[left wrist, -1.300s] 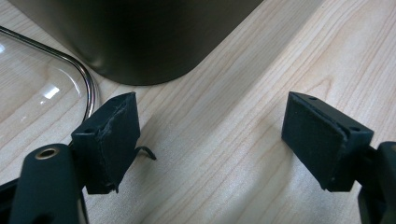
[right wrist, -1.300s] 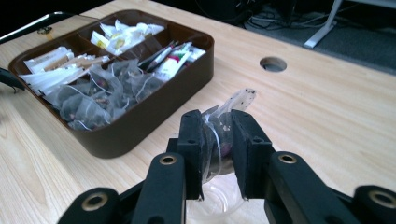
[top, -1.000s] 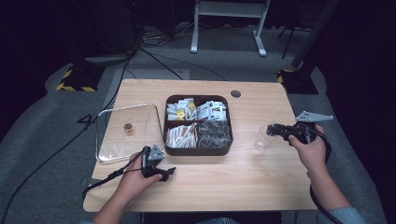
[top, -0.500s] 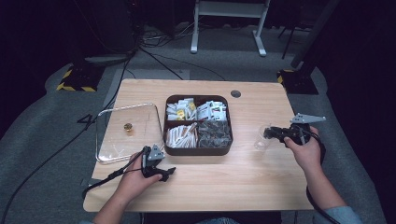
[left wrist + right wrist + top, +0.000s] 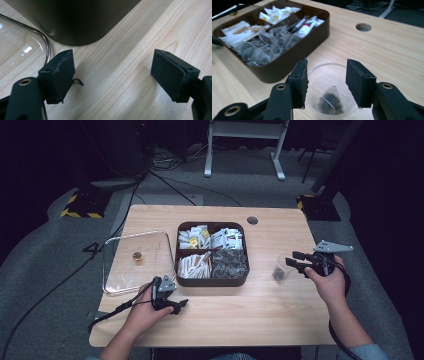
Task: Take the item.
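over at the right edge of the worktop (image 5: pixel 280 320), the right claw (image 5: pixel 327 82) hangs just above a clear plastic cup (image 5: pixel 332 100), its jaws parted and empty, one on each side of the cup's near rim. a pyramid tea bag (image 5: pixel 330 101) with dark leaves lies on the bottom of the cup. judging by that, the bag has been dropped in and the step in hand is the release; the cup stands near the brown tray (image 5: pixel 212 251), on its right, apart from it.

the left claw (image 5: pixel 112 75) rests on the wood at the front corner of the tray, jaws wide and holding nothing. beside it lies the clear lid (image 5: pixel 137 262), flat on the worktop to the left of the tray, with a small gold knob in its middle.

the tray has four compartments: pale paper packets with a yellow one at the far left, white sachets with print at the far right, long white sachets at the near left, and a heap of dark mesh tea bags at the near right.

the next move probably calls for lifting the right claw clear of the cup without tipping it, since the cup looks light. after that, either another item from the tray or the lid, which the left claw is well placed to reach.
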A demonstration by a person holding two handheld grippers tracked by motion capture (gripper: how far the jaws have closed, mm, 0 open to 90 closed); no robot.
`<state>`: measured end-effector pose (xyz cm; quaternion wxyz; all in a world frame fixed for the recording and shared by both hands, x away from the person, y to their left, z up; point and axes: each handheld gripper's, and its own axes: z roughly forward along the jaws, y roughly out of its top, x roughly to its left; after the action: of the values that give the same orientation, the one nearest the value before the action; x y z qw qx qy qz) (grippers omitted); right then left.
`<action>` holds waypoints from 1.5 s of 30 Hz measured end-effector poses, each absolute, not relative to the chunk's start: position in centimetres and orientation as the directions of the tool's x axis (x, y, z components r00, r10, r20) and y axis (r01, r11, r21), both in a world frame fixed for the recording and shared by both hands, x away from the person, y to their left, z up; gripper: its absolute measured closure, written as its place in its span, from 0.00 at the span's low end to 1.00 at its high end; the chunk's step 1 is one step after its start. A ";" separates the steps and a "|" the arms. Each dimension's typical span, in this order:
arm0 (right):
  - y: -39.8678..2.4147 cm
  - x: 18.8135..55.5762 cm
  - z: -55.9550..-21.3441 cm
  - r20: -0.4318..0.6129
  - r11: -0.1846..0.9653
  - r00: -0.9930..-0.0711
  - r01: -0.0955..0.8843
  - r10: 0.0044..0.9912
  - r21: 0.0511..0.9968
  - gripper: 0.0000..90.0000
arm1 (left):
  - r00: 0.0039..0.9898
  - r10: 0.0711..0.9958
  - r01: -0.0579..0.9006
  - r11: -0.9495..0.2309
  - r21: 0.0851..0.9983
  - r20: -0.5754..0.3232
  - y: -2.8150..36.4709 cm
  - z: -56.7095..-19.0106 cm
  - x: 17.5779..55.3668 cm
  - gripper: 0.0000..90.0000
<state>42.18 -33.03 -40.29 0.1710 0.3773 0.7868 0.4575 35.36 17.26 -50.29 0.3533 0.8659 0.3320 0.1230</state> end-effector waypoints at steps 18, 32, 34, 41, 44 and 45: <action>-29.9 37.3 -41.4 0.065 0.361 -0.781 0.359 0.622 0.860 0.47 | 0.724 0.687 0.531 -0.490 0.691 -0.070 17.9 -48.6 35.1 0.38; -27.8 36.8 -46.8 0.090 0.443 -0.809 0.406 0.580 0.799 0.50 | 0.712 0.703 0.520 -0.521 0.677 -0.006 18.1 -48.6 34.9 0.38; -27.7 36.9 -47.5 0.078 0.452 -0.805 0.408 0.589 0.794 0.49 | 0.711 0.703 0.521 -0.519 0.678 -0.007 18.0 -48.6 34.9 0.38; -27.3 37.0 -49.2 0.061 0.471 -0.791 0.422 0.608 0.775 0.45 | 0.707 0.708 0.511 -0.505 0.696 -0.005 18.3 -48.3 34.9 0.38; -27.0 37.0 -49.5 0.032 0.495 -0.793 0.411 0.609 0.766 0.42 | 0.705 0.709 0.509 -0.489 0.708 -0.016 18.3 -48.1 34.8 0.38; -26.9 37.0 -49.6 0.024 0.499 -0.793 0.407 0.609 0.765 0.42 | 0.705 0.710 0.503 -0.491 0.712 -0.008 18.4 -48.0 34.8 0.38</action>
<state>36.96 -26.94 -49.56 0.1256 0.2965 0.8566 0.4031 34.83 18.40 -48.04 0.3574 0.8512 0.3561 0.1447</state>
